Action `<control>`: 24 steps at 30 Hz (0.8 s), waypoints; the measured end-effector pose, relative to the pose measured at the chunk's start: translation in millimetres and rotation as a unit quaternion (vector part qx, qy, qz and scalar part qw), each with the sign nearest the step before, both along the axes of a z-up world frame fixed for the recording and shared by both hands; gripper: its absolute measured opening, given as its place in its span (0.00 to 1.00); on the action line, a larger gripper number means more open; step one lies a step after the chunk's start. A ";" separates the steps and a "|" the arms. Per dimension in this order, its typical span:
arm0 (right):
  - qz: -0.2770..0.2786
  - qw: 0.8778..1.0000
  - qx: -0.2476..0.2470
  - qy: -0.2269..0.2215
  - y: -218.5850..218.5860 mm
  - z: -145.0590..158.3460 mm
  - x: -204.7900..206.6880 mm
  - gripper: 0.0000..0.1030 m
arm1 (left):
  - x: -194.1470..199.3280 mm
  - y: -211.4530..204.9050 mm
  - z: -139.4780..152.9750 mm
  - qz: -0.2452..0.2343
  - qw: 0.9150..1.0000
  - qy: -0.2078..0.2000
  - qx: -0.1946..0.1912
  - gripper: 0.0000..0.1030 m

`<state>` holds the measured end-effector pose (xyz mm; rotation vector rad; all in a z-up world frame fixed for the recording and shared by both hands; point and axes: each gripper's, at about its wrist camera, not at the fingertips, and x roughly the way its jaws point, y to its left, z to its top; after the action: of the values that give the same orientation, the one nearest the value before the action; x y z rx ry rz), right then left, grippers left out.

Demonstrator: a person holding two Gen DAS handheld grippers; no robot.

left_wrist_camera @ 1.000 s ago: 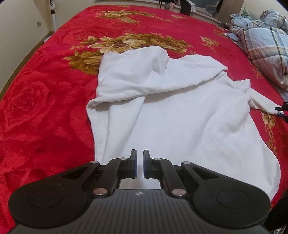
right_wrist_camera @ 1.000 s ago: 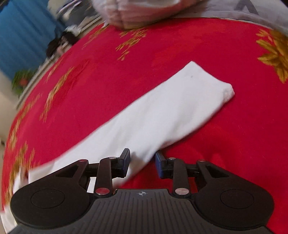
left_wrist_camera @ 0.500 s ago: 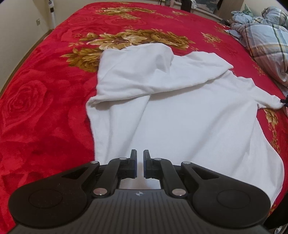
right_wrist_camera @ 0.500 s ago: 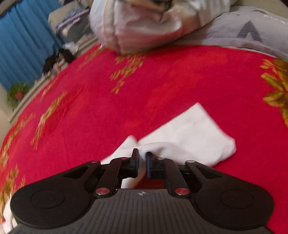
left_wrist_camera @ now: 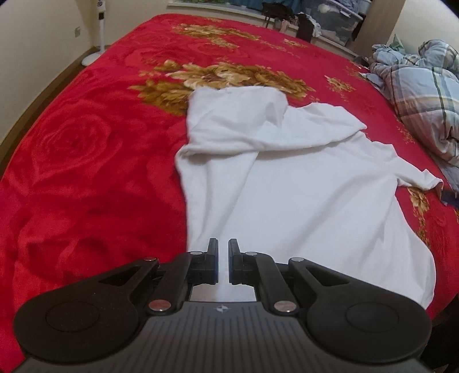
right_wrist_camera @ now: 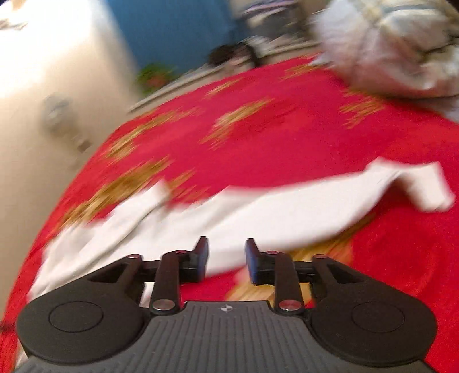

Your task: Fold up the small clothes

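A white shirt (left_wrist_camera: 301,200) lies spread on the red flowered blanket (left_wrist_camera: 86,172), its upper part folded over towards the left. My left gripper (left_wrist_camera: 223,252) sits at the near hem, shut, with the white cloth running into the narrow gap between its pads. The right wrist view is blurred by motion. There the shirt (right_wrist_camera: 258,212) stretches across the blanket, and its sleeve end (right_wrist_camera: 424,186) lies flopped at the right. My right gripper (right_wrist_camera: 225,252) hovers above the shirt's near edge; its jaws are opening and nothing is between them.
A plaid quilt (left_wrist_camera: 421,94) is bunched at the bed's right side. Boxes and clothes (left_wrist_camera: 321,17) line the wall beyond the bed's far edge. A standing fan's base (left_wrist_camera: 91,57) stands on the floor at the left. Bare blanket stretches left of the shirt.
The right gripper closed on the sleeve end, carried it, then let go and swung leftward and up. The sleeve now lies flopped over. The left gripper drew back a little, staying shut.
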<state>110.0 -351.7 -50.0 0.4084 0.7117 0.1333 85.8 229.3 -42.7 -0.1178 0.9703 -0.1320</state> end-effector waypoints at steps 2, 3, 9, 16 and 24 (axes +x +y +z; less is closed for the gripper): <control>0.038 0.999 0.022 0.027 26.2 -9.2 -18.5 0.47 | -9.5 7.9 -4.9 0.004 1.000 0.012 -0.007 0.09; 0.056 0.997 0.031 0.045 39.0 -15.9 -26.7 0.47 | -13.4 11.1 -8.2 0.006 1.000 0.019 -0.009 0.14; 0.103 0.987 -0.010 0.119 92.3 -45.9 -58.1 0.47 | -31.5 22.2 -38.8 0.011 0.996 0.084 0.002 0.33; 0.088 0.989 -0.012 0.117 88.9 -34.1 -85.8 0.04 | -46.3 19.4 -49.9 -0.001 0.996 0.092 -0.007 0.05; 0.004 0.996 0.003 0.086 26.7 12.0 -131.9 0.03 | -80.9 0.0 -21.8 -0.055 0.996 0.050 -0.041 0.05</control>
<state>-22.0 -325.0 -38.0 0.4262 0.8824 0.1084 4.9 229.3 -64.5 -0.1479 1.0725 -0.2700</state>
